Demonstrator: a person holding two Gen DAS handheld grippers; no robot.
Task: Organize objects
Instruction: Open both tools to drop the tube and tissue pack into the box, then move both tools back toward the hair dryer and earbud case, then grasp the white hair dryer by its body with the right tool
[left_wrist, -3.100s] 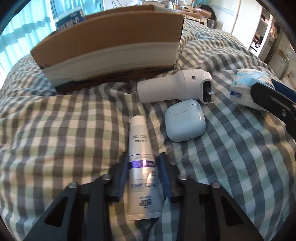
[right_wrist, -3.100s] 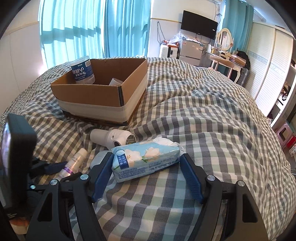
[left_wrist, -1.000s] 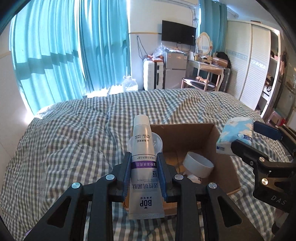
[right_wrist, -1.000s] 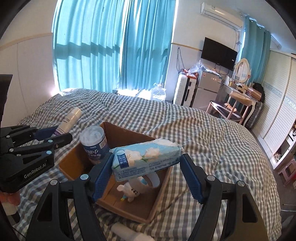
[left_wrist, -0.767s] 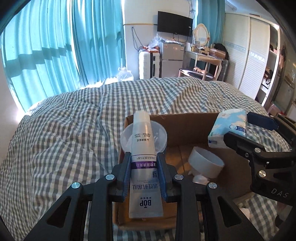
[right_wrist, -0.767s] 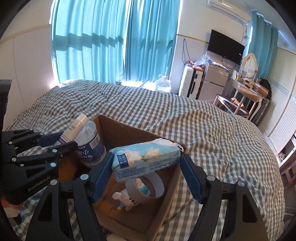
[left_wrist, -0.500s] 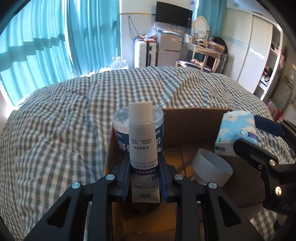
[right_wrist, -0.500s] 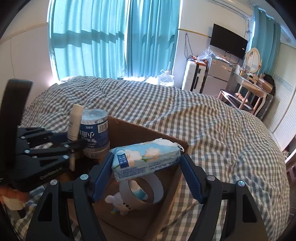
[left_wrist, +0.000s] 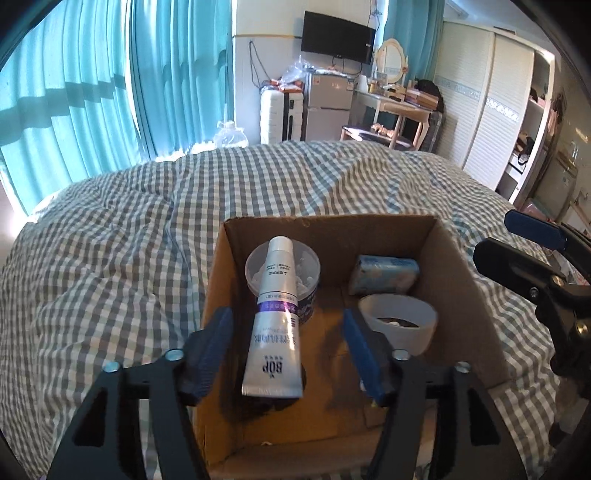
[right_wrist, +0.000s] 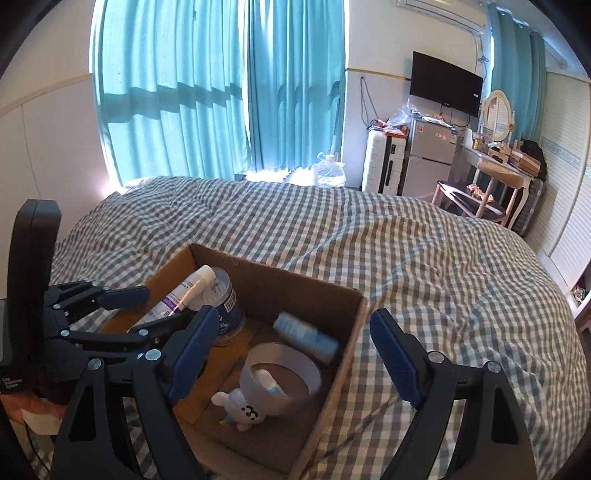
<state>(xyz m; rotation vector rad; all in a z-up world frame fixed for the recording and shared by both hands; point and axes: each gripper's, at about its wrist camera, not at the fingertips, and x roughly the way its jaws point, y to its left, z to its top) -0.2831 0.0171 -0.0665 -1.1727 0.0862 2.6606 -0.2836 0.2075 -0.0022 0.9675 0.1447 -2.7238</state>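
A cardboard box (left_wrist: 454, 266) (right_wrist: 354, 332) stands on the checked bed. My left gripper (left_wrist: 288, 347) is open above its near left part; the white BOP tube (left_wrist: 275, 325) (right_wrist: 184, 291) is free between the fingers and leans on an upturned plastic bottle (left_wrist: 306, 273) (right_wrist: 225, 306). My right gripper (right_wrist: 295, 350) is open and empty above the box. The blue tissue pack (left_wrist: 384, 275) (right_wrist: 306, 336) lies inside by the far wall.
Inside the box there is also a white tape roll (left_wrist: 397, 323) (right_wrist: 280, 380) and a small white toy figure (right_wrist: 242, 408). The checked duvet (left_wrist: 110, 258) spreads all around. Curtains, a fridge and a desk stand behind the bed.
Both grippers have opened. The tube has been let go and leans on the bottle in the box. The tissue pack has dropped into the box.
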